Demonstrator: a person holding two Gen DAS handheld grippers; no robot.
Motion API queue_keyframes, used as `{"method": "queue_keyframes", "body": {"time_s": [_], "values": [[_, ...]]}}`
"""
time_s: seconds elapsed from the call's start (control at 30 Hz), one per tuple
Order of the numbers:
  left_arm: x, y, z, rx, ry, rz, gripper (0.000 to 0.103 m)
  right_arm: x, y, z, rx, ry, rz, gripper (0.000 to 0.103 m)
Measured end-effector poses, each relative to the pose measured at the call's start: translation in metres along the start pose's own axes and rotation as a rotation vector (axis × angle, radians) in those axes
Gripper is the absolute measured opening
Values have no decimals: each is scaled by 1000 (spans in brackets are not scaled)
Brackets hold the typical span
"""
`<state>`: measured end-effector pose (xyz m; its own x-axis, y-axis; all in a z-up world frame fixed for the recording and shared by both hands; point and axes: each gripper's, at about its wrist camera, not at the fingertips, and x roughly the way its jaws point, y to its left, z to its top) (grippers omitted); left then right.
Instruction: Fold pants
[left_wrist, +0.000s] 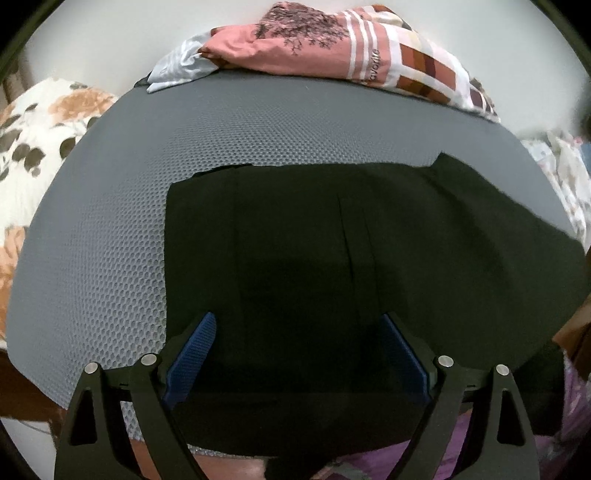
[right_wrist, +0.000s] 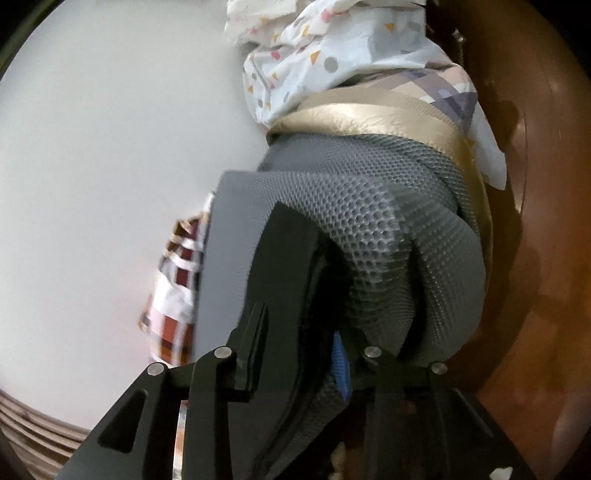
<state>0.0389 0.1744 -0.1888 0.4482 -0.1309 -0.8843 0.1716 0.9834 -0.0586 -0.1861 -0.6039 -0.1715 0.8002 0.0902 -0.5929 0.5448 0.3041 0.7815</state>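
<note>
The pants (left_wrist: 332, 258) lie flat on the grey mat (left_wrist: 110, 221), already folded into a broad dark block; more folding seems left. My left claw (left_wrist: 299, 350) hovers wide above their near edge, gripping nothing. My right claw (right_wrist: 295, 354) is narrow, pinching dark cloth beside the mat's bunched edge.

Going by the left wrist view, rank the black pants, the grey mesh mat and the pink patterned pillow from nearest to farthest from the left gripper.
1. Black pants: directly under the left gripper, between its open fingers.
2. Grey mesh mat: beneath the pants, spreading left and beyond.
3. Pink patterned pillow: at the mat's far edge.
</note>
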Motion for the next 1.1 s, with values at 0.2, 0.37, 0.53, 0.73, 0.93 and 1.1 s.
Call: {"method": "queue_keyframes", "body": {"time_s": [0.2, 0.37, 0.53, 0.73, 0.93, 1.1], "values": [[8, -11, -8, 65, -50, 25, 103, 19, 11, -2, -30, 34, -47, 12], [11, -8, -3, 49, -72, 23, 103, 31, 13, 6, 1, 26, -25, 12], [20, -7, 12, 29, -92, 38, 103, 50, 28, 19, -2, 29, -16, 12], [27, -12, 24, 38, -107, 49, 103, 58, 18, 29, 47, 9, 13, 10], [11, -10, 33, 11, -94, 31, 102, 49, 15, 24, 9, 35, 38, 14], [-33, -20, 43, -18, -188, 18, 102, 56, 23, 28, 1, 47, -17, 14]]}}
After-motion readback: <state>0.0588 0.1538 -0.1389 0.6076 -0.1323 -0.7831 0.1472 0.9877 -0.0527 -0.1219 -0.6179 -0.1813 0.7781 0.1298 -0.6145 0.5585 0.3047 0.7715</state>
